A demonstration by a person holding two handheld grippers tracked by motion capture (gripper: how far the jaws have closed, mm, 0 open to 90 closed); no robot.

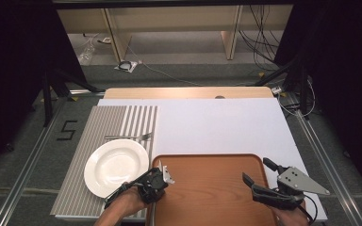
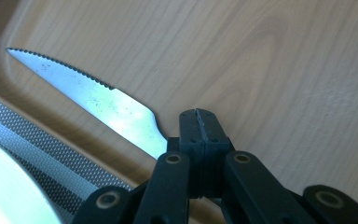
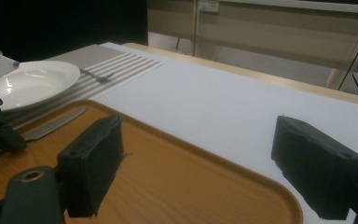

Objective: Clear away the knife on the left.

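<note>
**A:** What do you have in hand, starting close in?

**B:** My left gripper (image 2: pixel 200 122) has its jaws pressed together on the handle of a serrated table knife (image 2: pixel 91 95). The blade lies low along the near-left inner edge of the wooden tray (image 1: pixel 217 193), tip pointing at the tray's left rim. My right gripper (image 1: pixel 259 173) hovers at the tray's near-right corner, jaws wide apart, nothing between them.

**A:** And beyond the tray?

**B:** Just left of it a white plate (image 1: pixel 116 166) sits on a striped placemat (image 1: pixel 99 127). A fork (image 1: pixel 129 137) lies on that mat, beyond the plate and off the tray's far-left corner. All of it rests on a white board over the table (image 1: pixel 188 92).

**A:** What could go wrong?

**B:** My hold is far back on the handle, so I judge the long blade could pivot or slide out if I lift fast. Carried towards the plate, the tip might catch the tray's raised rim, and that would twist the knife in the jaws.

**A:** Do the views differ?

**B:** The left gripper view gives the serrations and the shut jaws. In the high view my hand (image 1: pixel 132 197) and the gripper's body cover most of the knife. The right gripper view shows the blade (image 3: pixel 56 123) lying flat in the tray.
</note>
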